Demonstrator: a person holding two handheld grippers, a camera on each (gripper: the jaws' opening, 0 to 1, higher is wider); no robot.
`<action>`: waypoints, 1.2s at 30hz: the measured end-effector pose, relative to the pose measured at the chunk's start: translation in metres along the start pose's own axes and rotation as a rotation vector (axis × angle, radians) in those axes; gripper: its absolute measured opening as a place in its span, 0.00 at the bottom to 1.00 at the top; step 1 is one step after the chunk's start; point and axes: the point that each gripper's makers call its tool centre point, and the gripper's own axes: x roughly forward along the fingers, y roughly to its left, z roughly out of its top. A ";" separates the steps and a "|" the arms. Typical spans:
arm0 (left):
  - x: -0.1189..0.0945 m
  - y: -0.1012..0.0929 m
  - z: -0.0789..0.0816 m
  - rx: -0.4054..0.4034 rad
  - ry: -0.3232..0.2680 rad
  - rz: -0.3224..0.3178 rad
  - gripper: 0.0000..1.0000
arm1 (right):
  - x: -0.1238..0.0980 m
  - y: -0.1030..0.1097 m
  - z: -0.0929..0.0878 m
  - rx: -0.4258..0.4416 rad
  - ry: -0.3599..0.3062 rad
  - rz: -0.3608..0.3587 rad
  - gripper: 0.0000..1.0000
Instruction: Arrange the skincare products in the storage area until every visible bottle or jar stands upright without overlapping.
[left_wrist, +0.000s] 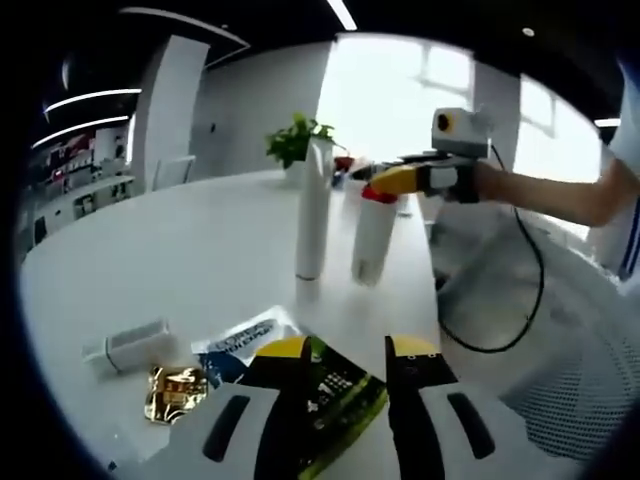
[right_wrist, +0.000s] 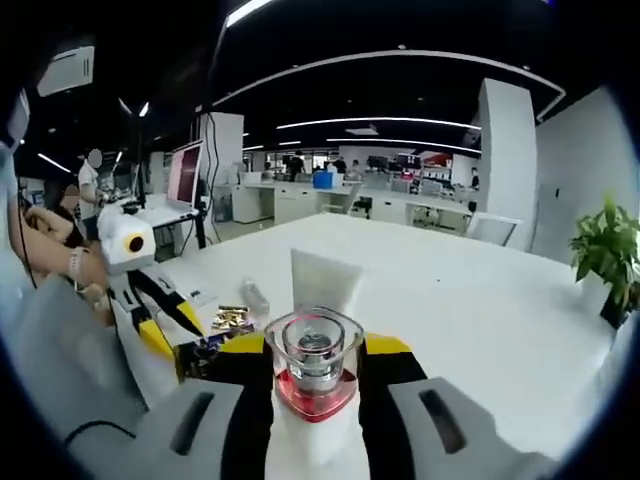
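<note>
Right tool (right_wrist: 315, 385) clamps red-collared bottle (right_wrist: 314, 365), axis upright; left tool (left_wrist: 340, 395) spread over green packet (left_wrist: 325, 395).

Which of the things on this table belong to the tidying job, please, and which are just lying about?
Job:
- tall white tube, standing upright
- bottle with red collar, held at its top in the right gripper, tilted
- left gripper, its jaws around a green-black packet

Lying about:
- small white box
- gold wrapper
- blue-white sachet
- potted plant
</note>
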 end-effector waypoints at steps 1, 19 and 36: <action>0.000 0.000 0.000 -0.002 -0.002 -0.002 0.26 | 0.001 -0.003 0.000 0.005 -0.007 0.009 0.32; -0.001 0.002 0.010 -0.017 -0.032 0.003 0.24 | 0.026 -0.010 -0.001 -0.023 -0.062 0.177 0.32; 0.000 0.005 0.010 -0.015 -0.037 0.010 0.19 | 0.030 -0.027 -0.002 0.014 -0.143 0.229 0.33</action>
